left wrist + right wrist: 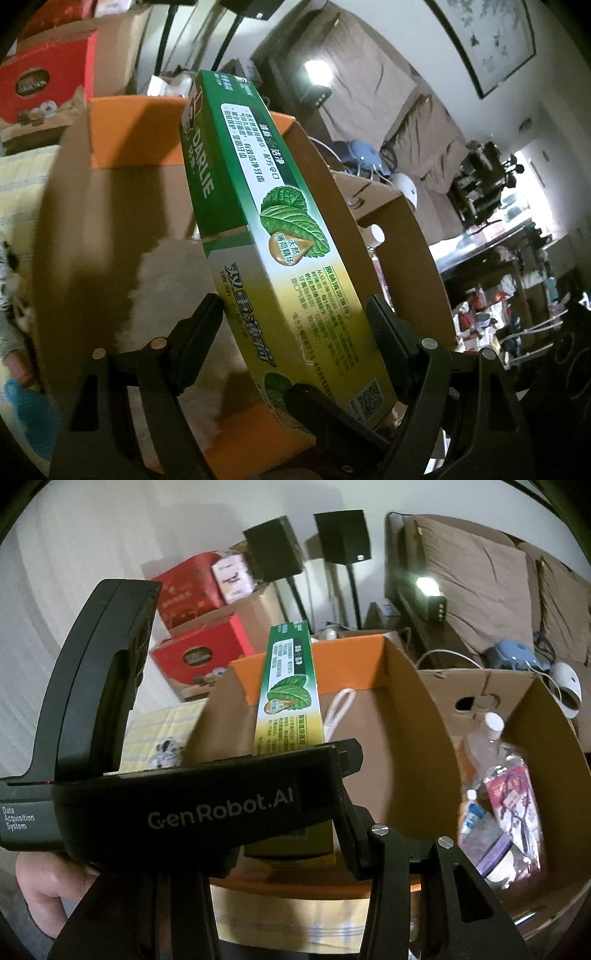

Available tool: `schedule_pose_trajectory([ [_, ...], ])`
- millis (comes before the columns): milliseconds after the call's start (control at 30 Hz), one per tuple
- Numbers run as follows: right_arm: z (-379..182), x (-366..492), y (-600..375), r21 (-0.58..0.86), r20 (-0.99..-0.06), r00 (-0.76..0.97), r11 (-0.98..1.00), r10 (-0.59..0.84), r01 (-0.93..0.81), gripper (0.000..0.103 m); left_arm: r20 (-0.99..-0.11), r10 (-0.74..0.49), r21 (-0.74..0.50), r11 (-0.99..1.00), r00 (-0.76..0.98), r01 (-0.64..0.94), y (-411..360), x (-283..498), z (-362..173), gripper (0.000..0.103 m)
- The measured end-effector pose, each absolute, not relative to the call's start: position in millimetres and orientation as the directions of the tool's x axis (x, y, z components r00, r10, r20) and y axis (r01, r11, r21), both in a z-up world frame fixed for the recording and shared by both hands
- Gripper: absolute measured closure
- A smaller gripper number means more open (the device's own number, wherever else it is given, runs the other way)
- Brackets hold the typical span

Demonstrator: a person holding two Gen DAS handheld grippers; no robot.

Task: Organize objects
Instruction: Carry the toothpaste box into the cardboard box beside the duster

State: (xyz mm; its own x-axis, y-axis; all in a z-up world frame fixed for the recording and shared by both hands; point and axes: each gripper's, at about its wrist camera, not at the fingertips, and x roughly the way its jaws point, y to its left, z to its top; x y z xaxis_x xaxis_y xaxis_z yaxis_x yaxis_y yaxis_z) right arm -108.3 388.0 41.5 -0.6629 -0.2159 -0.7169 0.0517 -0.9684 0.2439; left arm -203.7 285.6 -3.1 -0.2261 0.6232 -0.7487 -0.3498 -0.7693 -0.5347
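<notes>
A green and yellow Darlie toothpaste box (266, 236) stands tilted over an open cardboard box with orange flaps (122, 192). My left gripper (295, 325) is shut on the toothpaste box near its lower end. In the right wrist view the toothpaste box (288, 690) rises behind the left gripper's black body (207, 805), over the same cardboard box (413, 738). My right gripper's own fingers are mostly hidden behind that body, so I cannot tell its state.
A second cardboard box (546, 753) at right holds a plastic bottle (484, 738) and bagged items (513, 797). Red boxes (199, 653) are stacked behind. A sofa (480, 583), a white cable (340, 709) and a yellow checked cloth (155, 734) are nearby.
</notes>
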Motion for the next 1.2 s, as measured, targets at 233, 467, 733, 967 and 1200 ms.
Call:
schedule_pose_trajectory([
  [233, 28.0, -115.4, 408.3, 0.241, -0.735, -0.653, -0.97, -0.184, 0.001, 0.058, -0.757, 0.633, -0.561, -0.757, -0.164, -0.334, 305.3, -215.8, -21.0, 0.026],
  [467, 16.3, -119.1, 420.0, 0.226, -0.753, -0.639, -0.973, -0.153, -0.034, 0.059, -0.75, 0.652, -0.599, -0.74, -0.112, -0.306, 313.3, -222.8, -35.2, 0.028],
  [733, 7.1, -124.1, 428.9, 0.217, -0.77, -0.626, -0.974, -0.126, -0.071, 0.059, -0.738, 0.661, -0.604, -0.736, -0.136, -0.305, 288.5, -217.5, -24.7, 0.029],
  [967, -2.8, -129.3, 430.3, 0.16, -0.786, -0.615, -0.981, -0.061, -0.107, 0.06, -0.738, 0.649, -0.579, -0.75, -0.188, -0.319, 247.8, -207.1, -4.3, 0.029],
  [1200, -8.2, -133.1, 424.8, 0.072, -0.805, -0.594, -0.992, 0.004, -0.105, 0.059, -0.749, 0.617, -0.515, -0.772, -0.242, -0.372, 225.2, -189.6, 14.7, 0.029],
])
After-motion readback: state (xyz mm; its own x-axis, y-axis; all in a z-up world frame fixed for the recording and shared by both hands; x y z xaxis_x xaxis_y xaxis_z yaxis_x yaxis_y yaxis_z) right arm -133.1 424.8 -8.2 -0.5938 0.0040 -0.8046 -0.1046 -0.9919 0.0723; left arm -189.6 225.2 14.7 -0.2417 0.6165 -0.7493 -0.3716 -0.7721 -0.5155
